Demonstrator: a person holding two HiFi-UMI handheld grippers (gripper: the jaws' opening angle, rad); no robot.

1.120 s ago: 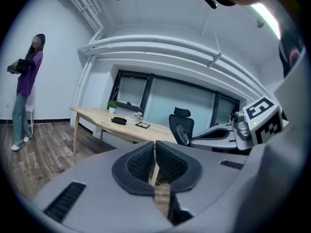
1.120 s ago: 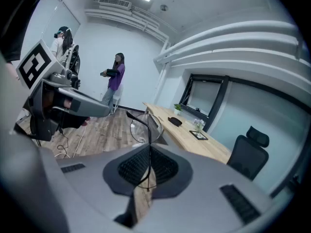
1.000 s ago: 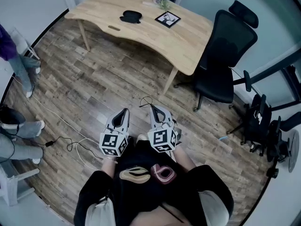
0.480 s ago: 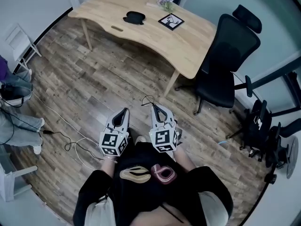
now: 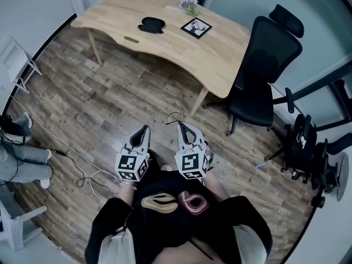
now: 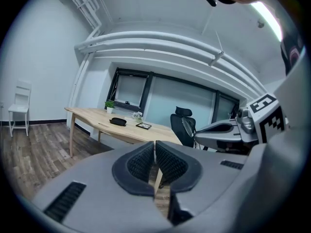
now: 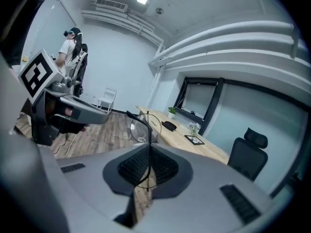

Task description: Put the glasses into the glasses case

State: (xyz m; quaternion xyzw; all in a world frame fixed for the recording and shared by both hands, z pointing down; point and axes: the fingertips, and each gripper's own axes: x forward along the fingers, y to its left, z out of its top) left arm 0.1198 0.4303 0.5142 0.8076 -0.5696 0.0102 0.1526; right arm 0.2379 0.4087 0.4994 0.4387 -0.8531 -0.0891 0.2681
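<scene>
Pinching a pair of thin, dark wire-framed glasses point(image 7: 144, 126) by one temple arm, the right tool point(image 5: 181, 126) had its pads pressed together on the wire. The round lenses stood up just ahead of its tip. Just beside it, the left tool point(image 5: 146, 130) was also pressed together, with nothing between its pads. Both tools were held low in front of the person, above the wood-plank floor point(image 5: 110, 109), pointing toward the far bench.

The flat black oval glasses case point(image 5: 152, 25) lay well apart from them, ahead and slightly to the left. It rested on the pale wooden bench point(image 5: 214, 54), set in from the near edge, with its long axis running along the bench top. Whether it was open could not be told. The left tool was on the case's side, so it looked better placed to steady the case.

Bare floor lay between. A black-framed picture point(image 5: 196, 27) sat just right of the case, and a black office chair point(image 5: 264, 65) stood at the bench's right end.
</scene>
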